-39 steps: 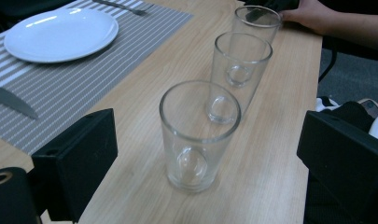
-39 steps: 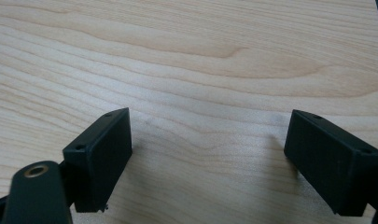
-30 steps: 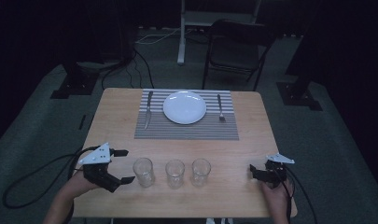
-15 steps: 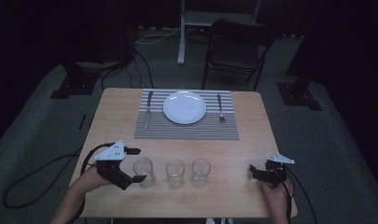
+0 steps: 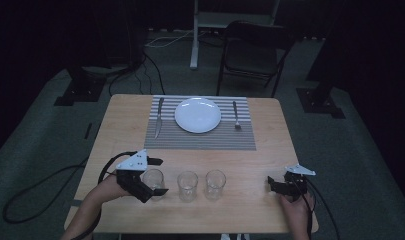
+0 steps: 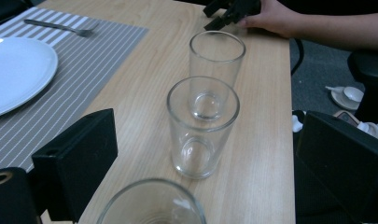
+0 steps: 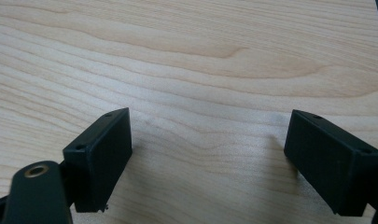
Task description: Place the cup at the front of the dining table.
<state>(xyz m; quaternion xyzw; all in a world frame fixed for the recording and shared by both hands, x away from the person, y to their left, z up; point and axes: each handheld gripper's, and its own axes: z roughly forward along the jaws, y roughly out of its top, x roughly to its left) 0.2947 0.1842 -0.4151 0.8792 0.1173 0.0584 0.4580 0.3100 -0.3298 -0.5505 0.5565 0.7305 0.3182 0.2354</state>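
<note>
Since the earlier frame the left gripper [image 5: 152,176] has travelled across the worktop [image 5: 250,165] to the nearest glass [image 5: 153,180], and its jaws now stand released on either side of it, not pressing. This glass is the left one of 3 in a row near the front edge; the middle glass [image 6: 201,126] and the far glass [image 6: 216,58] line up beyond it, so a side approach suits. The right gripper [image 5: 273,183] rests on the wood with jaws released and empty. Plate [image 5: 198,114], knife [image 5: 158,117] and fork [image 5: 236,115] lie on the striped mat [image 5: 200,137], probably where the glasses must go.
</note>
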